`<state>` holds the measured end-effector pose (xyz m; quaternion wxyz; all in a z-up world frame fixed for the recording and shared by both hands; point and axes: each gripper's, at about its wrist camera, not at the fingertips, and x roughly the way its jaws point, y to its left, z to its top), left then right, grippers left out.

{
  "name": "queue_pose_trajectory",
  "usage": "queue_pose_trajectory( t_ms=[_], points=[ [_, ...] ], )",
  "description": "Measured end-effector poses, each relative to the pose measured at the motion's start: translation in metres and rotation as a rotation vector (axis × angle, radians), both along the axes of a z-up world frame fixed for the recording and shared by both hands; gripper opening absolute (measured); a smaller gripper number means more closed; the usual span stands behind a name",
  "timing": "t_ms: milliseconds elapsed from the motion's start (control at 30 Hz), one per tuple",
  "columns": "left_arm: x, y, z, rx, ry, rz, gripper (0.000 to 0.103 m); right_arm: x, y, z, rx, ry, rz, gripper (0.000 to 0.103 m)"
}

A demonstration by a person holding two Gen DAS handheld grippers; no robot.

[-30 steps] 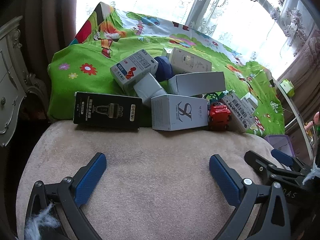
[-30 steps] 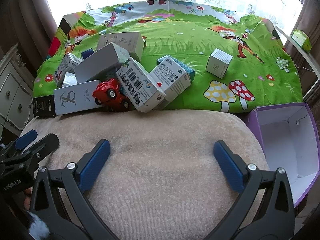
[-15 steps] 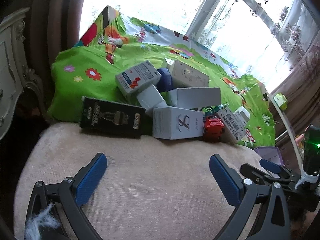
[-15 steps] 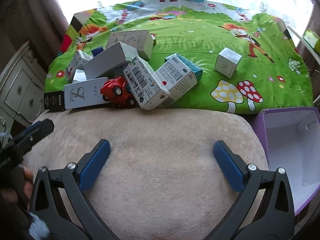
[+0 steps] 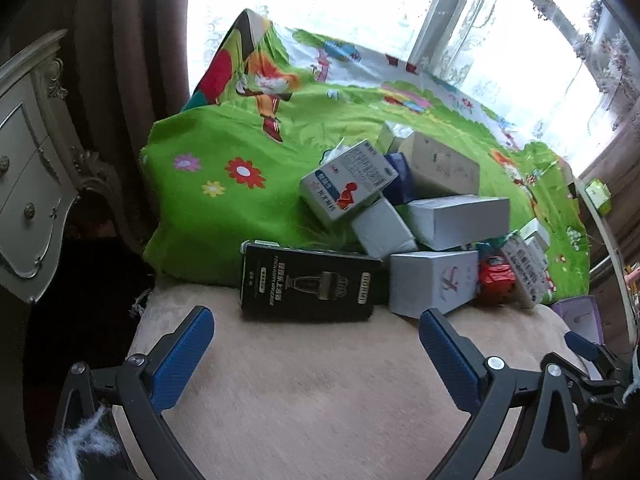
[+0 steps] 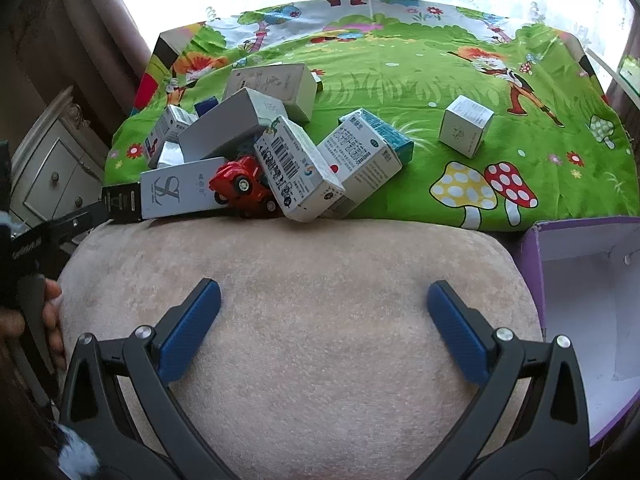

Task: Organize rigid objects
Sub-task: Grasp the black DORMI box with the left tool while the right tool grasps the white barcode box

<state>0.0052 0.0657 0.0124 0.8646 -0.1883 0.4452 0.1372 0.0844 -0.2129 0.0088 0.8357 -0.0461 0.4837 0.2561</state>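
**Hovering with both grippers spread wide above the beige cushion**

Both tools hang over a plush beige cushion (image 6: 304, 320) with a soft, short pile. The left gripper (image 5: 316, 344) has its jaws wide apart and holds nothing; its ribbed blue pads (image 5: 182, 356) face each other across bare fabric. The right gripper (image 6: 324, 328) is also wide and empty.

Behind the cushion lies a smooth green cartoon sheet (image 6: 420, 80) with printed mushrooms and flowers. On it, near the cushion edge, sits a loose pile of rigid cardboard cartons. A flat black box (image 5: 310, 286) with glossy print lies in front, touching the cushion. Just beside it stands a white box with a curly logo (image 5: 434, 282), and next to that a shiny red toy car (image 6: 240, 186) leans against a tilted barcode carton (image 6: 298, 170). One small white cube box (image 6: 464, 126) stands apart on the sheet. At the right, an open purple box (image 6: 580, 300) with a white inside stands beside the cushion.
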Motion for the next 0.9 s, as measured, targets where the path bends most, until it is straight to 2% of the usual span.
queue_pose_trajectory(
  t_ms=[233, 767, 867, 900],
  points=[
    [0.015, 0.006, -0.009, -0.003, 0.049, -0.008, 0.103, 0.000, 0.000, 0.000, 0.000, -0.002, 0.003, 0.103],
    [0.041, 0.006, -0.025, 0.047, 0.141, -0.011, 0.103, -0.002, -0.003, 0.006, 0.000, -0.020, 0.012, 0.103],
    [0.043, 0.002, -0.026, 0.069, 0.150, -0.024, 0.098, -0.002, -0.003, 0.013, -0.003, -0.048, 0.024, 0.099],
    [0.043, 0.001, -0.027, 0.070, 0.152, -0.029, 0.093, -0.002, -0.003, 0.016, -0.005, -0.062, 0.030, 0.096]
  ],
)
